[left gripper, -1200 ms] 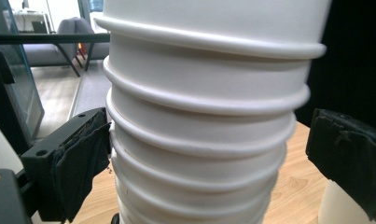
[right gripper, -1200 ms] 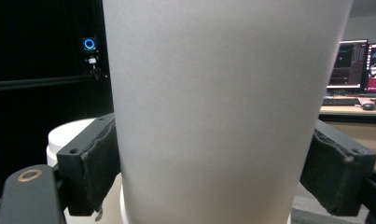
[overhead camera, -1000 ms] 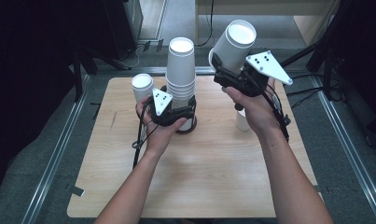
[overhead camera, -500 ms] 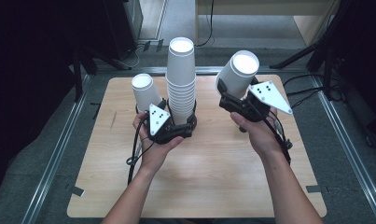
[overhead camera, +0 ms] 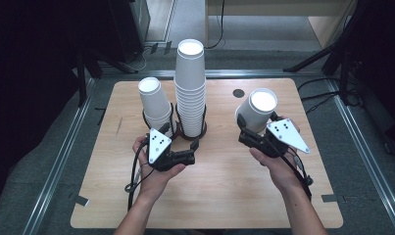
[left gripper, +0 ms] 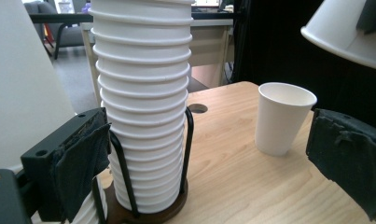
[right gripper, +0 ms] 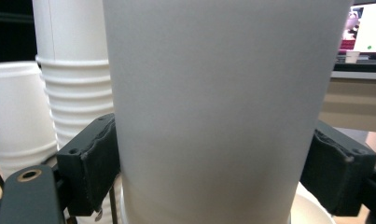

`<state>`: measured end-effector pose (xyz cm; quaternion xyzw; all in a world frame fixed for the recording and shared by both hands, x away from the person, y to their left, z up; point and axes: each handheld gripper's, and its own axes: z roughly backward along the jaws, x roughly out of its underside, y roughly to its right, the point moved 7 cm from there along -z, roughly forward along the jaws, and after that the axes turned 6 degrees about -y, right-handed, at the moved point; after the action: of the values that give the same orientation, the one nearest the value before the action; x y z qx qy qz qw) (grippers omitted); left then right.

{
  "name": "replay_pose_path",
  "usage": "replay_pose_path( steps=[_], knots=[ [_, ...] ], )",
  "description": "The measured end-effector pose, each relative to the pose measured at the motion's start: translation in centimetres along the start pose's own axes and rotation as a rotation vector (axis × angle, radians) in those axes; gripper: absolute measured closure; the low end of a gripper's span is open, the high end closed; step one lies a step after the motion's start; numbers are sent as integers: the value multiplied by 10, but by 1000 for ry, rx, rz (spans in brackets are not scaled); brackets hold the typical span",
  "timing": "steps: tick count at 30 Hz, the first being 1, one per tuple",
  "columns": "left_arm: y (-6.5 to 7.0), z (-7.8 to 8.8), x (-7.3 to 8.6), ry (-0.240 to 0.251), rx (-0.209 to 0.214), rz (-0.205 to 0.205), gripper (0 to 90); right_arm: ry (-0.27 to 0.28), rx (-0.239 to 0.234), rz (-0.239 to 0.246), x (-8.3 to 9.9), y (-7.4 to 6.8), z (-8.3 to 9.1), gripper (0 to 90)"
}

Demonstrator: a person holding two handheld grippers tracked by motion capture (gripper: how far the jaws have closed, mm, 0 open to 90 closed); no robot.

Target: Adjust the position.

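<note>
Cup sorting, midway: my right gripper is clenched on a single upturned paper cup, pads pressing its wall from both sides in the right gripper view, and carries it tilted above the right half of the table, nearer the far edge than the near one. My left gripper hangs released, its jaws spread wide just short of the tall stack, which rises from a wire holder at the middle of the far edge. In the left gripper view one pad sits close against the stack's lower rings without pinching them. A shorter stack stands just beside it, toward the far left corner.

By my reading, one cup is off the stacks and in transit. An upright cup already stands on the wood to the right, close under the held one. What is left looks like setting this cup down, with many more waiting in the tall stack.
</note>
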<state>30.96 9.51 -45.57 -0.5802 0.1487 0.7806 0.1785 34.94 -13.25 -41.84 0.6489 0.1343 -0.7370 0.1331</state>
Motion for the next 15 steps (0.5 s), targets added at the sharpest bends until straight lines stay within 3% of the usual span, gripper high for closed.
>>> replay_pose_path(
  steps=[7, 10, 12, 15],
  knots=[
    [-1, 14, 4, -1, 9, 2, 0, -32, 32, 65, 20, 2, 14, 140],
    [2, 15, 9, -17, 37, 9, 0, -44, 40, 99, 29, -1, 15, 141],
    [5, 15, 12, -30, 57, 7, 0, -60, 53, 155, 36, -4, 14, 141],
    [10, 14, 16, -42, 101, 9, 0, -68, 53, 173, 42, -8, 15, 140]
  ],
)
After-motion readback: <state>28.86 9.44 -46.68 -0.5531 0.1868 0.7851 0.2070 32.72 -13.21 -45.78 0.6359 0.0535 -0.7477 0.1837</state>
